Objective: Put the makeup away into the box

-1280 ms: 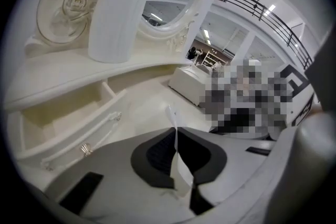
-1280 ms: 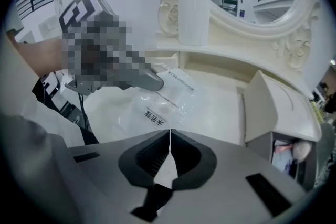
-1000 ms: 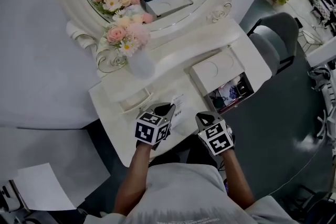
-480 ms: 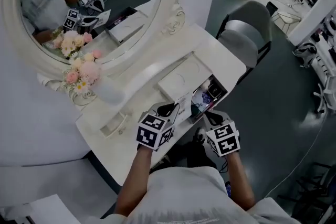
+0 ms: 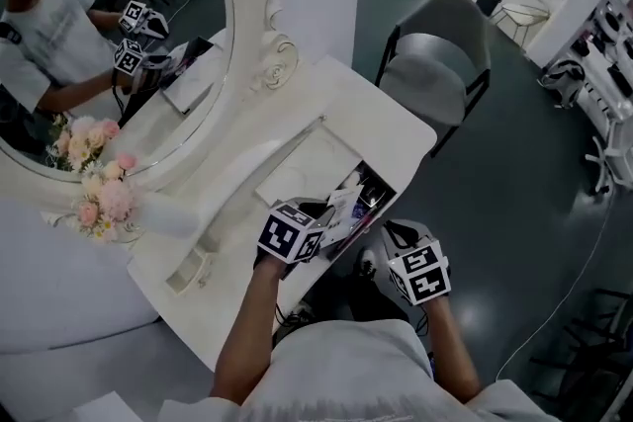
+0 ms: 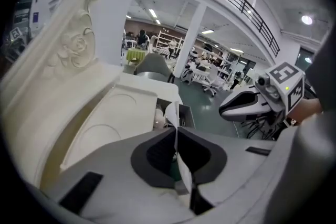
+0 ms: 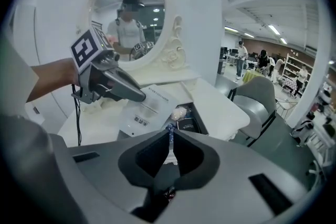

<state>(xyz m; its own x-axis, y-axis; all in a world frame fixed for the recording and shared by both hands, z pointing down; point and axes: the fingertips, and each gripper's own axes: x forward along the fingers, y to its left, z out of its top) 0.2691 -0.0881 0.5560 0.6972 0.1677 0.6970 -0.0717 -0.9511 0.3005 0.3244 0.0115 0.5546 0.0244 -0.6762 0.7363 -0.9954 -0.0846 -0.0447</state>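
A white box [image 5: 302,168] lies on the vanity top, its near end open and showing several makeup items [image 5: 371,193]. My left gripper [image 5: 321,215] is shut on a thin white sachet [image 5: 344,206] and holds it over that open end. In the left gripper view the sachet [image 6: 171,113] runs edge-on between the pads. The right gripper view shows the printed sachet [image 7: 143,112] hanging from the left gripper [image 7: 139,96]. My right gripper [image 5: 392,234] hangs shut just off the vanity's front edge, right of the box. A thin blue-tipped sliver [image 7: 168,129] shows at its pads; I cannot tell what it is.
A white oval mirror [image 5: 119,44] rises behind the vanity [image 5: 396,119], with a vase of pink flowers [image 5: 99,203] at the left. A grey chair [image 5: 435,64] stands past the vanity's right end. Dark floor lies to the right.
Both grippers have moved right along the vanity front to the box. The left one lifted the white sachet off the table top and carried it over the box's open end.
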